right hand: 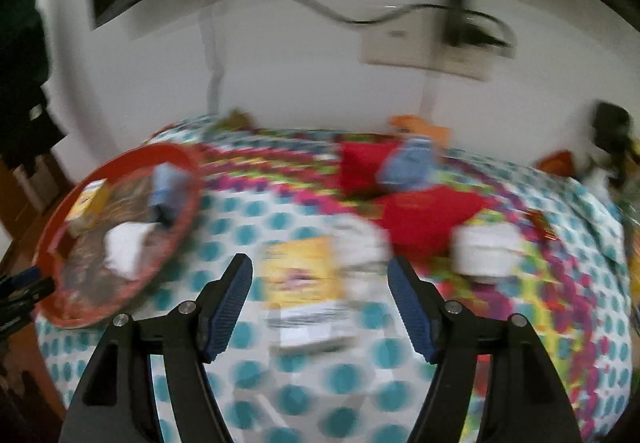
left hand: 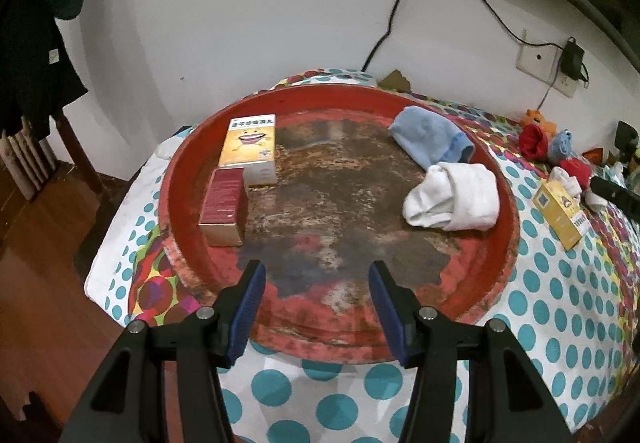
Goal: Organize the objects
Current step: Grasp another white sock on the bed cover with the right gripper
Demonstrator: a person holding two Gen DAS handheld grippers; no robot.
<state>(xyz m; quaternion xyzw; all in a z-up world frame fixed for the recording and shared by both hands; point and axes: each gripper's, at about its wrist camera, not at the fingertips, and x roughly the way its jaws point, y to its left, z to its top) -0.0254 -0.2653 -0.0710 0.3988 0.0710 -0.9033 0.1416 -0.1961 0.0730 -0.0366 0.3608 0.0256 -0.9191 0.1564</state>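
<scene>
Red round tray (left hand: 496, 283) sits on a table covered with a polka-dot cloth (left hand: 340, 395), white with teal dots and a bright multicoloured band. In the left wrist view, the left gripper (left hand: 316, 307) hovers over the tray's near rim, its blue-padded fingers spread apart and holding nothing. On the left side of the tray, a dark red box (left hand: 222, 207) lies nearest, touching a yellow box with a smiling cartoon face (left hand: 250, 147) just beyond it. On the right side, a rolled white sock (left hand: 456, 203) lies near the rim, and a light blue sock (left hand: 432, 141) touches it on the far side. Off the tray to the right, a second yellow box (left hand: 560, 213) lies on the cloth, with red, blue and white socks (left hand: 560, 151) bunched beyond it and an orange plush toy (left hand: 538, 119) farthest back.

The right wrist view is badly blurred. The right gripper (right hand: 320, 303) is also spread wide and empty, hovering just above the second yellow box (right hand: 300, 275), which lies between its fingers in the picture. A white sock (right hand: 484, 247) lies to the right, and red socks (right hand: 416, 211) and a blue sock (right hand: 408, 167) lie farther back. The tray (right hand: 188, 163) appears at far left. A white wall with a socket plate (left hand: 536, 59) and black cables stands behind the table.
</scene>
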